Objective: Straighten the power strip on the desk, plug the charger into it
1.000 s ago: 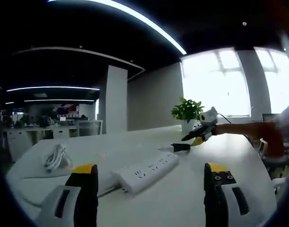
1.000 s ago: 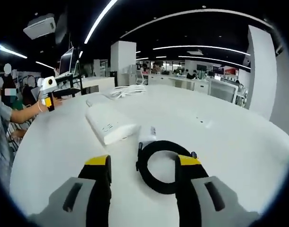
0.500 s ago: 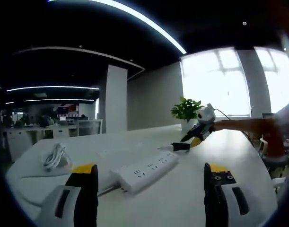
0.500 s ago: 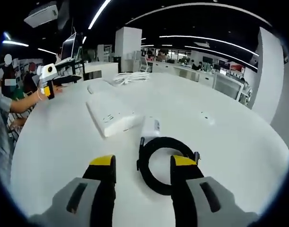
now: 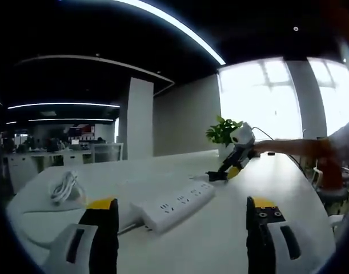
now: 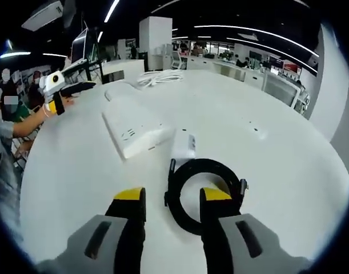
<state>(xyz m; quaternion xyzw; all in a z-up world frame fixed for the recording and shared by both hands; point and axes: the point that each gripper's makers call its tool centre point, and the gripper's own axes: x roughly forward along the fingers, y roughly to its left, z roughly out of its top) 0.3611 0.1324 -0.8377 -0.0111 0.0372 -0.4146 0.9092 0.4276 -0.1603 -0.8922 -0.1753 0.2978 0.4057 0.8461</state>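
Note:
The white power strip [image 5: 171, 206] lies aslant on the white desk [image 5: 220, 245], just ahead of my left gripper [image 5: 181, 203], which is open and holds nothing. In the right gripper view the strip [image 6: 131, 128] sits left of the white charger brick [image 6: 184, 144], whose black cable coil [image 6: 223, 174] lies in a ring. My right gripper [image 6: 171, 197] hangs low over the coil's near left arc, jaws still apart with the cable between them. It also enters the left gripper view [image 5: 234, 155], above the charger's black cable [image 5: 217, 176].
A coiled white cable [image 5: 65, 186] lies at the desk's far left, also seen as a white cable [image 6: 160, 77] beyond the strip. A potted plant [image 5: 223, 131] stands behind the charger. My left gripper [image 6: 54, 91] and a person's arm [image 6: 20, 128] are at the left.
My right gripper has dropped closer onto the black coil and its jaws have narrowed around the cable. My left gripper has stayed still and open.

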